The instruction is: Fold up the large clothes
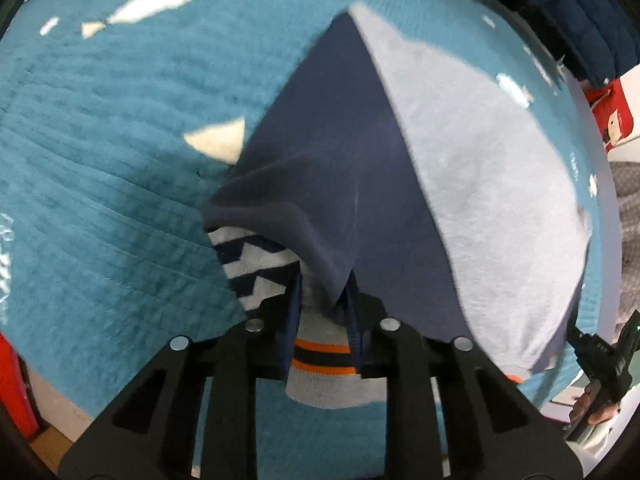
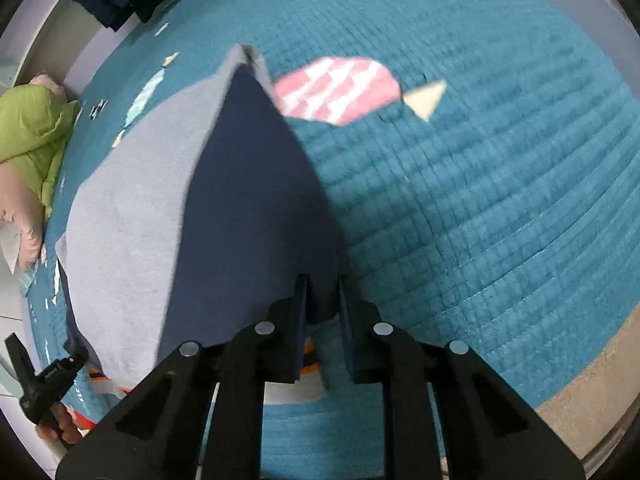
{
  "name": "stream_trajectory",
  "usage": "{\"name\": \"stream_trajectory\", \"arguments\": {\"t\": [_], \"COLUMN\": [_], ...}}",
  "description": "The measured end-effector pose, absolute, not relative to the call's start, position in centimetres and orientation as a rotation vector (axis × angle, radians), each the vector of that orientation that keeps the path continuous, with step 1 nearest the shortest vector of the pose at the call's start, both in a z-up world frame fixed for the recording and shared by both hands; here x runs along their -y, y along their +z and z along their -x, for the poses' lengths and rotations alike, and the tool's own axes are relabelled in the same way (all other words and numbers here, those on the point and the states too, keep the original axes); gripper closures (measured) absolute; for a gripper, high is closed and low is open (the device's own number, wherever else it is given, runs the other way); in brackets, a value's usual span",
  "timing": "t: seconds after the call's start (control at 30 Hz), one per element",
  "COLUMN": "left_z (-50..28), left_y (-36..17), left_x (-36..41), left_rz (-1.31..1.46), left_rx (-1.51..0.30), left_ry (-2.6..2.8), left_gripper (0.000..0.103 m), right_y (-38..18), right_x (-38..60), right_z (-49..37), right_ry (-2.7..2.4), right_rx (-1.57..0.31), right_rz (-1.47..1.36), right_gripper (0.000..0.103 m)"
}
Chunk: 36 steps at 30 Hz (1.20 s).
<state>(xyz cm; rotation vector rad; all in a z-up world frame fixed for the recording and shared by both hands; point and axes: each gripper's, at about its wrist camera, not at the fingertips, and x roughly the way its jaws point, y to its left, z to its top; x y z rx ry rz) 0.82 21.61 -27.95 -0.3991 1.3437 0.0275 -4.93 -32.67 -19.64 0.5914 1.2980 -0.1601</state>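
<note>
Left gripper [image 1: 324, 304]: jaws pinched on the garment's [image 1: 352, 184] navy edge, beside its striped cuff [image 1: 256, 268].
Right gripper [image 2: 322, 300]: clamped on another navy edge of the same garment.
Garment: navy and grey, lifted at both held edges, draping onto the teal quilt [image 1: 100, 168].

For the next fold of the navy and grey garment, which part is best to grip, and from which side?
Grip the garment at its two near corners, coming from above. There its ribbed hem hangs in a thin bunch that suits narrow jaws. Both the left gripper and the right gripper already pinch it so.
</note>
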Motion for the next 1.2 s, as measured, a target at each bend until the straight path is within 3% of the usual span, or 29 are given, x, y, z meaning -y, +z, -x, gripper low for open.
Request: {"name": "stream_trajectory", "arguments": {"t": [0.07, 0.13, 0.2, 0.3, 0.37, 0.47, 0.5, 0.53, 0.63, 0.8, 0.93, 1.0, 1.17, 1.2], "left_z": [-0.5, 0.4, 1.9, 2.9, 3.2, 3.3, 3.2, 3.2, 3.1, 2.8, 2.1, 2.0, 2.8, 2.7], "left_y": [-27.1, -25.6, -24.6, -25.4, -27.7, -28.6, -28.5, -28.3, -27.4, -24.9, -28.3, -27.4, -23.2, -22.2], "left_x": [-21.5, -21.4, -21.7, -22.0, -22.1, -21.7, -21.7, -21.8, -22.6, -20.0, -20.3, -19.8, -20.2, -20.4], "left_rz": [0.399, 0.385, 0.422, 0.472, 0.56, 0.573, 0.551, 0.564, 0.607, 0.372, 0.395, 0.367, 0.231, 0.229], "left_rx": [-1.342, -1.362, -1.329, -1.354, -1.401, -1.325, -1.322, -1.316, -1.308, -1.302, -1.362, -1.354, -1.306, -1.288], "left_ry": [0.043, 0.045, 0.034, -0.016, -0.019, 0.004, 0.021, 0.017, 0.025, 0.046, 0.047, 0.035, 0.071, 0.087], "left_gripper": [0.072, 0.038, 0.032, 0.033, 0.045, 0.052, 0.07, 0.085, 0.095, 0.096, 0.096, 0.094, 0.08, 0.067], "right_y": [-18.8, -17.6, -17.2, -18.9, -19.8, -20.1, -20.3, -20.5, -19.1, -16.7, -21.1, -20.8, -17.5, -16.8], "right_x": [32.8, 32.8, 32.4, 30.8, 30.0, 29.3, 29.1, 28.9, 28.5, 29.0, 30.2, 29.9, 30.6, 31.1], "right_z": [5.2, 6.2, 7.2, 7.9, 7.8, 6.8, 6.6, 6.1, 6.3, 7.3, 7.1, 6.8, 6.0, 5.9], "right_ry": [-0.166, -0.114, -0.053, 0.012, 0.025, 0.047, 0.029, 0.028, 0.024, -0.019, -0.044, -0.035, -0.055, -0.077], "right_rx": [-1.318, -1.328, -1.337, -1.396, -1.403, -1.378, -1.382, -1.381, -1.368, -1.322, -1.374, -1.383, -1.367, -1.351], "right_rz": [-0.621, -0.702, -0.72, -0.706, -0.694, -0.681, -0.666, -0.654, -0.606, -0.518, -0.593, -0.544, -0.512, -0.506], "right_gripper": [0.085, 0.073, 0.065, 0.065, 0.064, 0.07, 0.082, 0.086, 0.095, 0.098, 0.098, 0.098, 0.091, 0.087]}}
